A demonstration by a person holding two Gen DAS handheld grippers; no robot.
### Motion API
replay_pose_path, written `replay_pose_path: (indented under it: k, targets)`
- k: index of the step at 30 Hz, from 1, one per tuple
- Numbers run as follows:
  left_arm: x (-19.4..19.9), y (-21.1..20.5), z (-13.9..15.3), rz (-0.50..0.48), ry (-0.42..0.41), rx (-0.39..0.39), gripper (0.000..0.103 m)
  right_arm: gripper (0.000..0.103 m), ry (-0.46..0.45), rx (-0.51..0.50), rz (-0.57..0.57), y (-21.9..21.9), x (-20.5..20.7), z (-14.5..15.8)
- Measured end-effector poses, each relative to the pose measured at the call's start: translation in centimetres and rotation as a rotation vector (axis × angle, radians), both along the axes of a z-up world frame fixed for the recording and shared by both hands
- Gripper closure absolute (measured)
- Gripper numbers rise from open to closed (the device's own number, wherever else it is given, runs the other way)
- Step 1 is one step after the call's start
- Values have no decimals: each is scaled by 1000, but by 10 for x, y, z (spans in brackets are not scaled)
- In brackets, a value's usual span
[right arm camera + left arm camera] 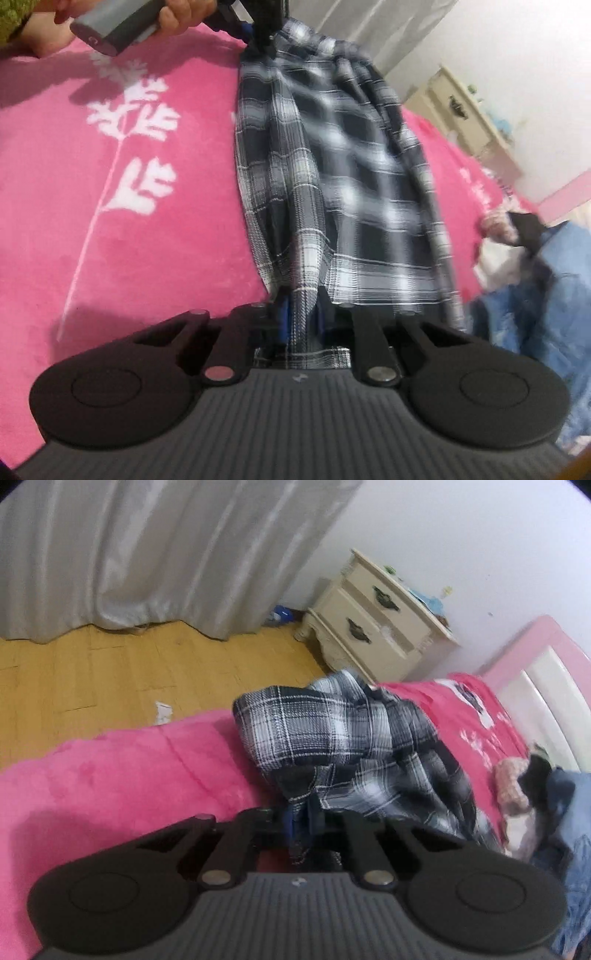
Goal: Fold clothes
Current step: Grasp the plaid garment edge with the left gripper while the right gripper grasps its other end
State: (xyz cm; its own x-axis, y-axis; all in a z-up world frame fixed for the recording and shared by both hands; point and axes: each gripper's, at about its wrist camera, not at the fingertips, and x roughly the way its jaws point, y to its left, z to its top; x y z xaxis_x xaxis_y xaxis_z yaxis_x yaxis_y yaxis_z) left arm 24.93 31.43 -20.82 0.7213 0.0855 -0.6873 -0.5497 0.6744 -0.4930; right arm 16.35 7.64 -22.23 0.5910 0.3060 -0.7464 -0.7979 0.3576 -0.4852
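Observation:
A black-and-white plaid garment lies bunched on the pink bed cover. My left gripper is shut on one edge of it. In the right wrist view the same plaid garment stretches away from my right gripper, which is shut on its near edge. The left gripper shows at the top of that view, held by a hand and clamped on the garment's far end. The cloth hangs taut between the two grippers, just above the pink cover.
A pile of other clothes, blue denim and a pinkish item, lies on the bed to the right. A cream nightstand stands by the wall beside the pink headboard. Wood floor and grey curtains lie beyond the bed edge.

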Motion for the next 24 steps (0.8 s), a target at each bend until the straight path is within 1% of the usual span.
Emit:
replay_pose_path:
  k: [2, 3, 6, 9, 12, 14, 17, 19, 20, 21, 22, 23, 24]
  targets:
    - [-10, 0, 13, 32, 11, -16, 98, 93, 5, 25, -24, -4, -8, 10]
    - [-15, 0, 20, 37, 20, -10, 98, 93, 14, 45, -41, -6, -12, 16]
    - [-40, -5, 49, 37, 53, 46, 98, 93, 75, 124, -78, -13, -26, 33]
    - [-80, -12, 74, 51, 95, 84, 98, 93, 107, 166, -57, -20, -58, 41]
    - [-130, -24, 82, 76, 148, 111, 98, 93, 143, 170, -6, -30, -94, 43]
    - [-168, -32, 79, 109, 186, 104, 98, 93, 158, 155, 41, -40, -120, 46]
    - [-218, -37, 68, 181, 237, 32, 98, 93, 154, 126, 133, -58, -152, 50]
    - [-238, -41, 58, 204, 276, 16, 98, 93, 145, 111, 191, -71, -171, 54]
    - [-241, -43, 49, 199, 327, 20, 96, 93, 138, 102, 213, -73, -177, 53]
    - [-238, -47, 41, 164, 389, 47, 92, 93, 137, 84, 228, -73, -178, 48]
    - [-231, -53, 38, 121, 439, 92, 89, 92, 135, 65, 242, -73, -179, 44]
    - [-224, -59, 36, 78, 485, 140, 85, 88, 144, 45, 255, -72, -179, 36]
    - [-218, -63, 39, 49, 515, 168, 80, 88, 163, 21, 283, -71, -177, 27]
